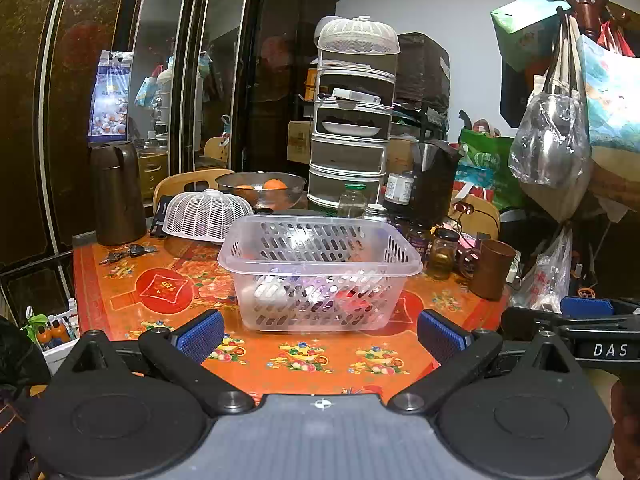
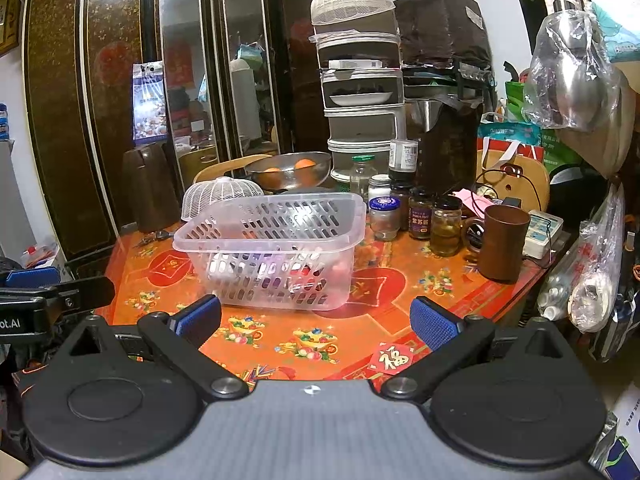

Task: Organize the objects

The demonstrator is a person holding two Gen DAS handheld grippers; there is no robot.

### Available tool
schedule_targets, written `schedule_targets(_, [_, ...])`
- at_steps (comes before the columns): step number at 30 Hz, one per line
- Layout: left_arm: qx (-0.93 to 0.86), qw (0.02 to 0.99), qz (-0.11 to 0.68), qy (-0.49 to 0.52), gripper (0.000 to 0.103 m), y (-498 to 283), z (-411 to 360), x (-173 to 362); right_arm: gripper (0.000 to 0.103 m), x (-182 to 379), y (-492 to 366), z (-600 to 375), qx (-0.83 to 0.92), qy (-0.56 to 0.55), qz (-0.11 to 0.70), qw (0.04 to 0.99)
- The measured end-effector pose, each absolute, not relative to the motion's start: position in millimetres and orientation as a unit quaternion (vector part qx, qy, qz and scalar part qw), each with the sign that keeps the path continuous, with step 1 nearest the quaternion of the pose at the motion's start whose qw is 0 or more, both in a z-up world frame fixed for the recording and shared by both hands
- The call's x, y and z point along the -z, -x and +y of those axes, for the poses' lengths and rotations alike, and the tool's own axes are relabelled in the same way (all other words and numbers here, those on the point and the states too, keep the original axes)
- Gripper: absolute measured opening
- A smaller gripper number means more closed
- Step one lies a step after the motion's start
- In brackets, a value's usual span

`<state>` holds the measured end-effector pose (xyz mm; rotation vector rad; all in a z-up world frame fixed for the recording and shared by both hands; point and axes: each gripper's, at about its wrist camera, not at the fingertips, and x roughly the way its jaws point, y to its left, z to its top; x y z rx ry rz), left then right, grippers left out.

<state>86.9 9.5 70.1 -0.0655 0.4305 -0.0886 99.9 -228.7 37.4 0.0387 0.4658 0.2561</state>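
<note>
I've got the left gripper (image 1: 320, 336) and right gripper (image 2: 316, 322) both spread wide with nothing held, hovering over the near table (image 1: 304, 364) edge, clear slotted basket (image 1: 320, 272) mid-table ahead, contents too blurred to identify.

Left wrist view looked forward from near table edge, low, level, over orange tablecloth (image 1: 256, 360); basket (image 1: 320, 272) sat centre frame, near. Right gripper's side (image 1: 600, 336) showed at right edge. Right wrist view faced same way from spot further right; basket (image 2: 272, 248) fell left of centre, brown cup (image 2: 502, 242) at right. Both views shared basket, tablecloth, jars, cabinet behind.
</note>
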Motion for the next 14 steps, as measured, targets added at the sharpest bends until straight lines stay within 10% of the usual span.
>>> schedule_targets(14, [0.044, 0.977, 0.206, 0.025, 0.103, -86.7, 6.9, -66.6, 0.103, -32.5, -101.0, -231.3, -0.129, -0.020, 0.233, 0.964])
